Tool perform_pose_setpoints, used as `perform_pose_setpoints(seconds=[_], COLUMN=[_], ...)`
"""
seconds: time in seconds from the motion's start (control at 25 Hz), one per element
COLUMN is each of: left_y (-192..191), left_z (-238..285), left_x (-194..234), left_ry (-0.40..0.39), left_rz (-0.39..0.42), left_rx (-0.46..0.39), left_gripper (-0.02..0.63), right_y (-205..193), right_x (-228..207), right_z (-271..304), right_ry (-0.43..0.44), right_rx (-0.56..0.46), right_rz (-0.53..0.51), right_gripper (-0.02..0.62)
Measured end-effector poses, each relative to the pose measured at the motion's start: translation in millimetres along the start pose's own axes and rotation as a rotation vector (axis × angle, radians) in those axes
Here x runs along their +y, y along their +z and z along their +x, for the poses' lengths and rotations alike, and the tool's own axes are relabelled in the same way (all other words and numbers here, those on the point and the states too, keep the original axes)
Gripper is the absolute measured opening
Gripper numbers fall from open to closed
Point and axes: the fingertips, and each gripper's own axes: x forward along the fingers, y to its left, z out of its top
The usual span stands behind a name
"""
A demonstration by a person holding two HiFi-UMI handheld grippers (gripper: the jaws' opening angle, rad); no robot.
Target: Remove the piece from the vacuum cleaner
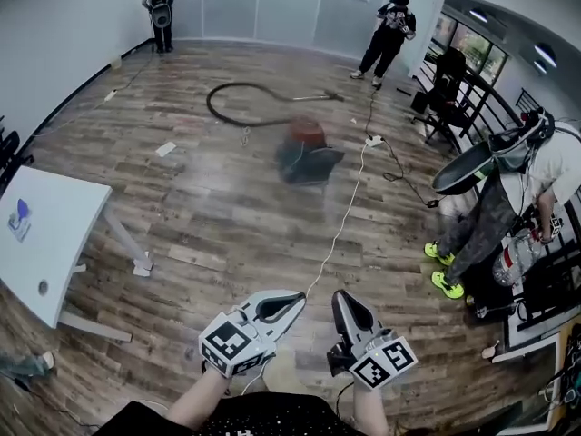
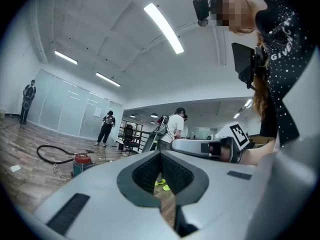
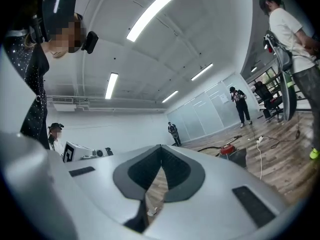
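The left gripper (image 1: 292, 302) and the right gripper (image 1: 342, 298) are held low and side by side. Each has its jaws pressed together with nothing between them. Both are well short of the vacuum cleaner (image 1: 305, 150), which stands out on the wooden floor (image 1: 209, 216), red on top and dark below, and blurred. Its black hose (image 1: 229, 113) curls on the floor on its far side. A white cable (image 1: 344, 218) runs from just right of the vacuum cleaner back toward the grippers. A white table (image 1: 53, 234) stands well to its left. A person in a white shirt (image 1: 513, 198) stands well to its right, and two more people stand far beyond it.
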Motion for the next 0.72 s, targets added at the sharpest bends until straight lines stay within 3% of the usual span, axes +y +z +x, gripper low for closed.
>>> perform_pose_setpoints(seconds=[0.32,0.72], left_y=[3,11], left_z=[79,129], left_x=[65,109], left_ry=[0.042,0.068], left_rz=[-0.001,0.015], left_rx=[0.007,0.028], left_gripper=[0.008,0.008], right_y=[23,26], right_x=[-90,-144], right_z=[49,89], right_ry=[-0.011,-0.028], right_rx=[0.021,0.054], right_rz=[-0.039,-0.019], right_gripper=[0.011,0.011])
